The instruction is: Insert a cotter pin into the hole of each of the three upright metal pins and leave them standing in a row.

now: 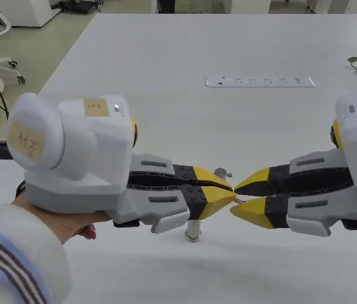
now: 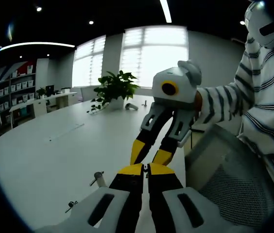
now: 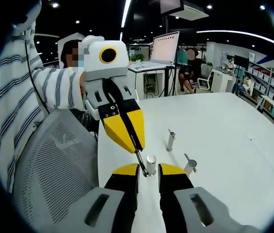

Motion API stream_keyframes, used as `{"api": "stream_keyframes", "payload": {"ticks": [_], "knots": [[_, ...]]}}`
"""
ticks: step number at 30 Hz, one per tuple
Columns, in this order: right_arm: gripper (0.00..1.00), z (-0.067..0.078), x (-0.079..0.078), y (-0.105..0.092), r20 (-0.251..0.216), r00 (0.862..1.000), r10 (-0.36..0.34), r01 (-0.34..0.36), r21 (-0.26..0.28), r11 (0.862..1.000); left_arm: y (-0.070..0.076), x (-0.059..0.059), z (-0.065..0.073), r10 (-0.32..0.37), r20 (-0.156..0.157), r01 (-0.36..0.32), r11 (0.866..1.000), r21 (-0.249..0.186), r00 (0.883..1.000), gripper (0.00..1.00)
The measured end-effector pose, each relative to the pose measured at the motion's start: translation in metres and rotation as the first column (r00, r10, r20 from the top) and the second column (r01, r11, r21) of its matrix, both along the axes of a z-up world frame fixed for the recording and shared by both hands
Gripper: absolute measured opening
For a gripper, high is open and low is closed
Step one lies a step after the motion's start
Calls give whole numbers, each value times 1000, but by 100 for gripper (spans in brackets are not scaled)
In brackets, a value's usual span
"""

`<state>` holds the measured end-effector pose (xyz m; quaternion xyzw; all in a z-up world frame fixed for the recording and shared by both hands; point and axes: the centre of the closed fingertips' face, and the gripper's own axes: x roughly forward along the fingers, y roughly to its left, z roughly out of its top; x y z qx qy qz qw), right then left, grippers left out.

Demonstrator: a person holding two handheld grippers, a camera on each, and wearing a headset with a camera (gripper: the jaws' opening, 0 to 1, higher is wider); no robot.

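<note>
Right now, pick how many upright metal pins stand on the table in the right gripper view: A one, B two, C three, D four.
C: three pins stand there, one seen between the right gripper's open jaws, one farther off, one to the right; the left gripper holds a cotter pin by the nearest.

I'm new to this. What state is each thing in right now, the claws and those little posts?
Thin wire cotter pin: gripped, not yet inserted.
Left yellow-tipped gripper: shut on the cotter pin.
Right yellow-tipped gripper: open.
Nearest short silver metal pin: upright, top bare.
Farther silver metal pin: upright, something thin crosses its top, seemingly a cotter pin.
Third silver metal pin: upright, likewise crossed.
</note>
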<state>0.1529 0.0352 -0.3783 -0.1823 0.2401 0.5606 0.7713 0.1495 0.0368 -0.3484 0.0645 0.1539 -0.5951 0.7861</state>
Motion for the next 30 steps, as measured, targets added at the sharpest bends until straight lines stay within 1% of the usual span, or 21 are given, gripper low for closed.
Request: {"api": "stream_keyframes", "payload": {"ticks": [1, 4, 7, 12, 17, 20, 23, 26, 29, 30], "knots": [[10, 0, 0, 0, 0, 1000, -2, 2, -1, 1000, 0, -1, -1, -6, 3, 6, 1000, 8, 1000, 0], [10, -1, -1, 0, -1, 1000, 5, -5, -6, 1000, 1, -1, -1, -12, 10, 12, 1000, 5, 1000, 0], [8, -1, -3, 0, 4, 1000, 15, -15, -16, 1000, 1, -2, -1, -16, 10, 16, 1000, 7, 1000, 0], [4, -3, -7, 1, -9, 999, 33, -33, -19, 999, 2, -4, -2, -33, 23, 33, 999, 18, 999, 0], [0, -4, -10, 3, -23, 999, 49, -50, -25, 998, 4, -6, -5, -37, 24, 36, 999, 32, 999, 0], [0, -5, -11, 3, -22, 998, 57, -58, -31, 998, 5, -7, -6, -39, 24, 38, 999, 36, 999, 0], [0, -6, -13, 3, -15, 997, 79, -80, -45, 996, 6, -8, -9, -42, 23, 41, 998, 51, 999, 0], [0, -7, -14, 4, -16, 996, 88, -88, -53, 995, 7, -9, -10, -37, 18, 36, 998, 47, 999, 0], [0, -8, -15, 4, -20, 995, 101, -102, -66, 993, 8, -10, -12, -35, 21, 34, 998, 50, 999, 0], [0, -9, -16, 4, -21, 993, 114, -115, -77, 990, 8, -10, -12, -36, 18, 35, 998, 50, 999, 0]]}}
